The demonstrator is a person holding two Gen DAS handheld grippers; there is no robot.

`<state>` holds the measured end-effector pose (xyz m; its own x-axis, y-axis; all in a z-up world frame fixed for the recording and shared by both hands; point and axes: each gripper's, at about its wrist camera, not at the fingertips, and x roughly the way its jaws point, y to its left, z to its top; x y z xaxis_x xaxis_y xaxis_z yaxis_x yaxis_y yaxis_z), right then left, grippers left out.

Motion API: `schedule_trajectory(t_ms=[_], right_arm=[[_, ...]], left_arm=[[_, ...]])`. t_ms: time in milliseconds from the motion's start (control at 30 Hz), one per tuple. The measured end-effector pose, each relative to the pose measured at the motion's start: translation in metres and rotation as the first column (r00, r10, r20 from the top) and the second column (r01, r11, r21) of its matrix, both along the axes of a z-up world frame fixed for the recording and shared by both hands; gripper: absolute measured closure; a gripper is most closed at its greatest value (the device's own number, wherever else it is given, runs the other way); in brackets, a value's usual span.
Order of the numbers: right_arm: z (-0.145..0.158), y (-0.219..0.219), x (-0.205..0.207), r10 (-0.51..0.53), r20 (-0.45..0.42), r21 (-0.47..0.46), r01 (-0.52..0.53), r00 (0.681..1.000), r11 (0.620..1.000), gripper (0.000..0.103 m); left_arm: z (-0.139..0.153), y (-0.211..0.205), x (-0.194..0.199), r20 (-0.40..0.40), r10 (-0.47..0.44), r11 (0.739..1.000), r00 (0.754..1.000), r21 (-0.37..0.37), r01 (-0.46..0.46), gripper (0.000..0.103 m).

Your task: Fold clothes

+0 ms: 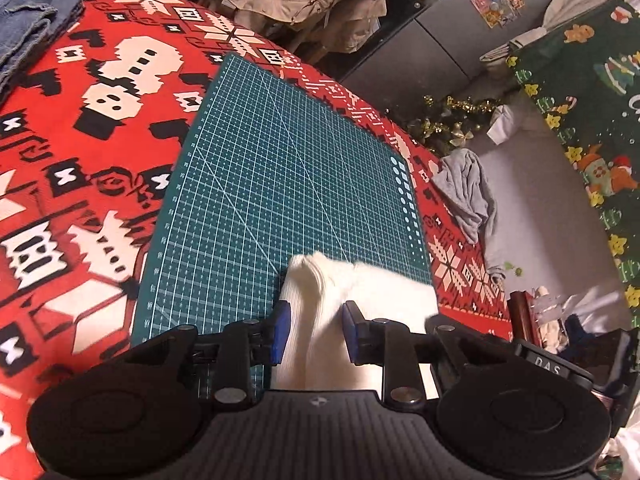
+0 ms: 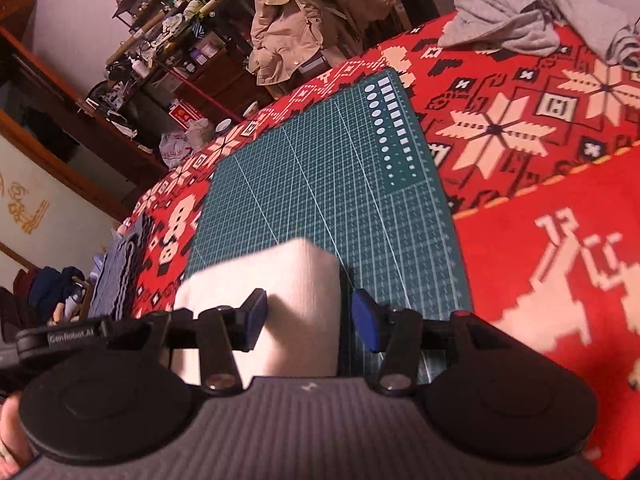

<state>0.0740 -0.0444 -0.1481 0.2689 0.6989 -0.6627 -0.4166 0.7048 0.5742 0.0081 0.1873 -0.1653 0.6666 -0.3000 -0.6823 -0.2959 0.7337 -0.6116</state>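
The folded white garment (image 1: pixel 360 304) lies at the near edge of the green cutting mat (image 1: pixel 280 184); left tool (image 1: pixel 313 330) and right tool (image 2: pixel 310 320) both stand released, pads clear of it.

The white garment (image 1: pixel 372 300) is a soft, finely ribbed knit cloth. The cutting mat (image 1: pixel 280 184) beneath it is smooth, matt green plastic printed with a pale grid. The bench cover (image 1: pixel 80 128) is a short-pile red fabric with a woven-look pattern. The fingers (image 1: pixel 280 332) carry blue rubbery pads on matt black plastic arms joined by dull metal pivot pins. The gripper housing (image 1: pixel 320 432) is matt, ribbed dark plastic. The grey garment (image 2: pixel 520 12) is a soft, crumpled jersey cloth.
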Motion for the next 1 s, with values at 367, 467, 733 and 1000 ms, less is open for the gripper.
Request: schedule_trajectory(t_ms=[367, 467, 733, 1000], right_arm=[[-0.008, 0.025, 0.012, 0.012, 0.046, -0.001, -0.012, 0.999, 1.000, 0.068], [-0.010, 0.022, 0.011, -0.015, 0.028, 0.019, 0.014, 1.000, 1.000, 0.071], [-0.009, 0.023, 0.004, -0.062, 0.029, 0.024, 0.062, 0.998, 0.998, 0.075], [0.004, -0.002, 0.003, -0.134, 0.065, 0.037, 0.132, 0.989, 0.991, 0.091]], left_arm=[[0.001, 0.004, 0.012, 0.012, -0.015, 1.000, 1.000, 0.002, 0.015, 0.077], [0.000, 0.006, 0.014, 0.028, -0.003, 1.000, 1.000, -0.008, 0.003, 0.076], [0.004, 0.014, 0.013, 0.071, 0.046, 0.999, 0.996, 0.000, -0.046, 0.091], [0.009, 0.016, 0.001, 0.083, 0.042, 0.999, 0.996, 0.014, -0.043, 0.094]])
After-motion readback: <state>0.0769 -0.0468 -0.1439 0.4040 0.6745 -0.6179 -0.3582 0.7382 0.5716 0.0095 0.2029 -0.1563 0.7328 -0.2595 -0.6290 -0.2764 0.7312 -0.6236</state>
